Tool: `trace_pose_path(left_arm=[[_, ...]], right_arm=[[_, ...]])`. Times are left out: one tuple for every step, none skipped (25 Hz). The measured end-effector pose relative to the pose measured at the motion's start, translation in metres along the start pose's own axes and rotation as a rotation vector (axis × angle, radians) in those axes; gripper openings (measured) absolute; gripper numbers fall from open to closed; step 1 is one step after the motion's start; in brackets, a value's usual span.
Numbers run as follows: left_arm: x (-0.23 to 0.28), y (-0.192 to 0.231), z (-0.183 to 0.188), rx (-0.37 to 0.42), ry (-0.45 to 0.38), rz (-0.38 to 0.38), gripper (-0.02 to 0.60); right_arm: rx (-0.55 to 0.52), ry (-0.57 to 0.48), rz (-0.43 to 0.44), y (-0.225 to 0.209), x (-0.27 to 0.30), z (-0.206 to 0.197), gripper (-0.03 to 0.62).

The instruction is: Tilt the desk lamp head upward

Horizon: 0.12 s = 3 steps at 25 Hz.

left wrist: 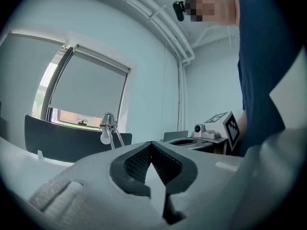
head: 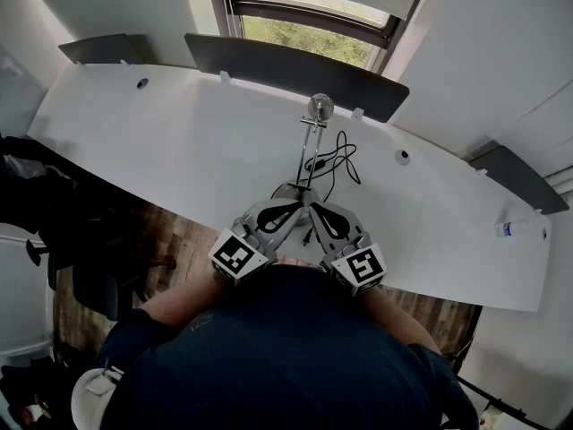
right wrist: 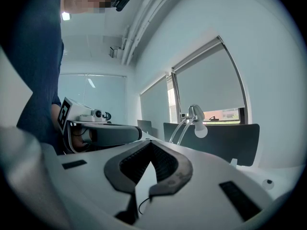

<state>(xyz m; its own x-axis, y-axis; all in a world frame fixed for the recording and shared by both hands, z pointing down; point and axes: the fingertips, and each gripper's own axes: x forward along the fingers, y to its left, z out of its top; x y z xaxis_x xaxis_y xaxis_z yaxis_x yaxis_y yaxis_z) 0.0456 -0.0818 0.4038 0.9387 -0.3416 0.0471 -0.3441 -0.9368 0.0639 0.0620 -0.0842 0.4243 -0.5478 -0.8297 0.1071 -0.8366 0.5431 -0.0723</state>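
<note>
Bottom centre, left tongs [head: 288, 195] are pressed together and empty at the near edge of the white curved desk [head: 161, 141]. The chrome desk lamp [head: 320, 107] is at upper centre, its head clear of both tips. To its right, the right tongs [head: 315, 200] are also pressed together, holding nothing. Suggest steadying the arm with one pair and pushing the shade rim up gently with the other. The gripper views show the white bulb [left wrist: 105, 137] pointing down; the head view sees only the shade top.

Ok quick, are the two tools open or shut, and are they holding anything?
Left tool: closed, holding nothing.
Right tool: closed, holding nothing.
</note>
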Motion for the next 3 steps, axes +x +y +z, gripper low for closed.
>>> trace_pose_path(left_arm=[[-0.0005,-0.0004,-0.0003,0.002,0.000,-0.002,0.006],[-0.0009,-0.0007,-0.0008,0.006,0.001,-0.005,0.006],[-0.0013,-0.0010,-0.0015,0.010,0.002,-0.008,0.006]], right_arm=[[0.000,0.000,-0.001,-0.0001,-0.0003,-0.0002,0.011],[0.001,0.000,-0.002,0.0000,-0.0004,0.0003,0.011],[0.004,0.000,-0.003,0.0002,-0.0004,0.0012,0.011]])
